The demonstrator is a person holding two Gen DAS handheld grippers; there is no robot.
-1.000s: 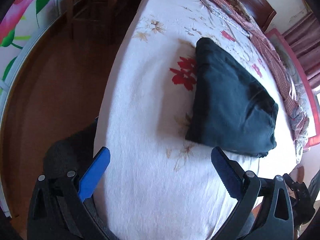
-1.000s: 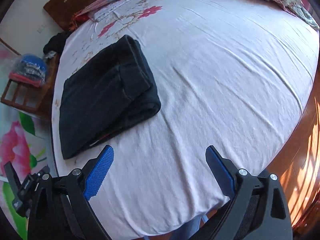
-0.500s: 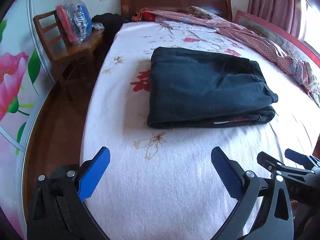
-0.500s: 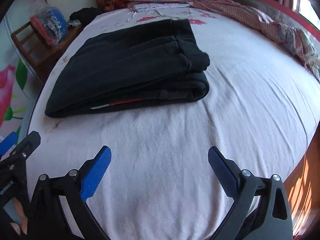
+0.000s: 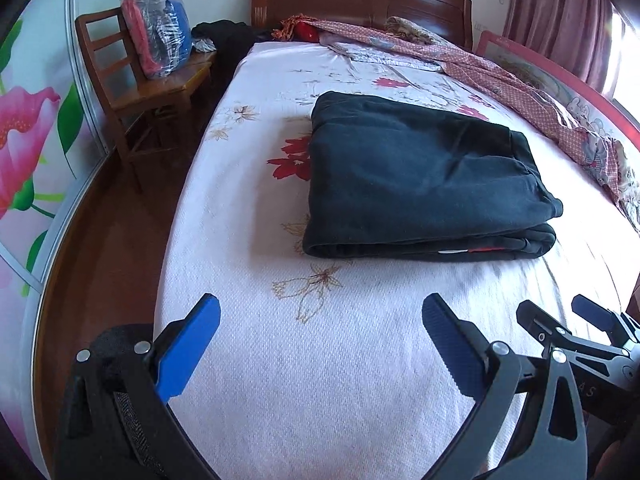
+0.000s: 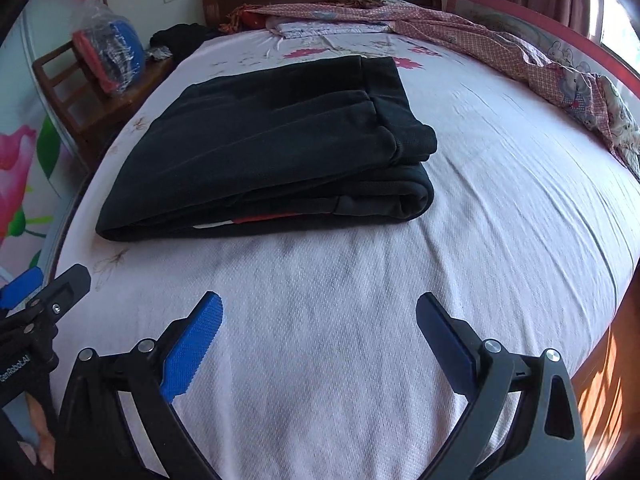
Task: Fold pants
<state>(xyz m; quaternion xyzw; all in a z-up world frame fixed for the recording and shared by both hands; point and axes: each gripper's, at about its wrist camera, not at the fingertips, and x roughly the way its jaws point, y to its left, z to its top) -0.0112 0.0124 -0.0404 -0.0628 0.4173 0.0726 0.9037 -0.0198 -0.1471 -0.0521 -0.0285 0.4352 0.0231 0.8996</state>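
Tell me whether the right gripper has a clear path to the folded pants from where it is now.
Probably yes. The right gripper is open and pointed at the near folded edge of the pants, with only bare bed sheet between them. The left gripper sits off to the side, not in the way.

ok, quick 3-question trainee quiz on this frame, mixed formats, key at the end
1. True or false: the left gripper is shut on the pants.
2. Multiple choice: the pants lie A) spread flat at full length, B) folded into a stacked bundle on the bed, C) draped over the chair.
3. Fill in: the right gripper hangs with jaws wide over bare ____, short of the pants' near edge.

Key
1. False: both grippers are open and hold nothing.
2. B
3. bedsheet
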